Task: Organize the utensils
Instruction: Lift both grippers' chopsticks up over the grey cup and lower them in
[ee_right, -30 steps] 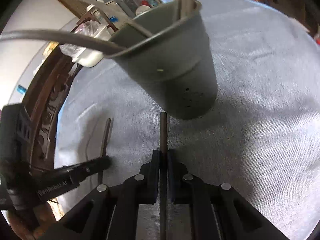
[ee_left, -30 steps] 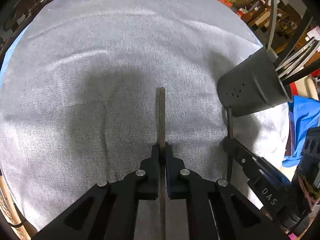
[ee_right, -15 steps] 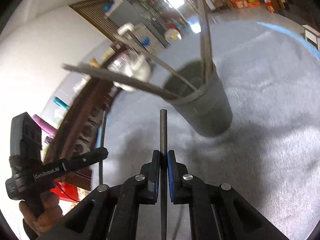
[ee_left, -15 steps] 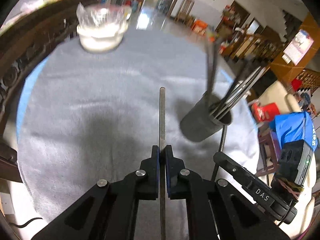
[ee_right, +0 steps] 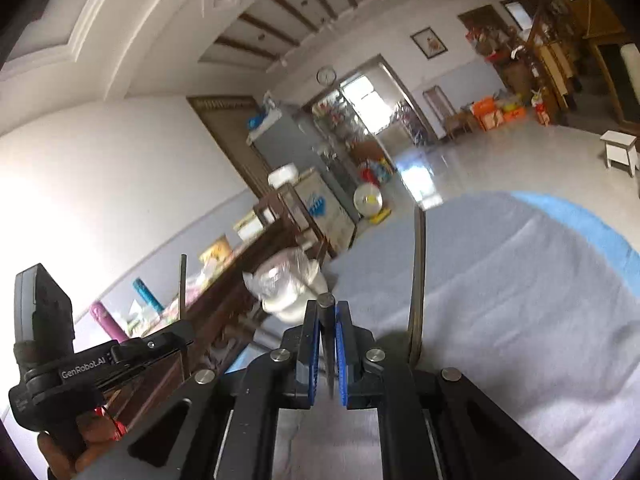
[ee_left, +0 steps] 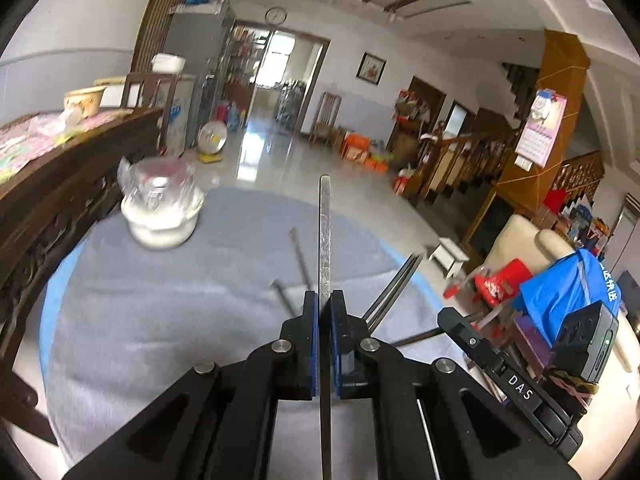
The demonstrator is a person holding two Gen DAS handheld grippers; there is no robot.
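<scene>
My left gripper [ee_left: 325, 300] is shut on a thin flat metal utensil handle [ee_left: 325, 232] that points straight ahead, held high above the grey cloth table [ee_left: 160, 320]. My right gripper [ee_right: 328, 312] is shut on another dark metal handle [ee_right: 326, 302], seen end-on. Several utensil handles [ee_left: 394, 288] stick up from below the left gripper; the grey holder cup itself is hidden. One tall handle [ee_right: 416, 280] rises right of the right gripper. The right gripper [ee_left: 500, 372] shows in the left view, the left gripper [ee_right: 120, 356] in the right view.
A white bowl covered with plastic wrap [ee_left: 162, 208] stands at the far left of the table and shows in the right wrist view [ee_right: 288, 288]. A dark carved wooden rail [ee_left: 52, 200] borders the table's left side. The room floor lies beyond the far edge.
Both grippers have risen and tilted up with their utensils. The view went from the tabletop and cup to the room; the cup has dropped out of sight below.
</scene>
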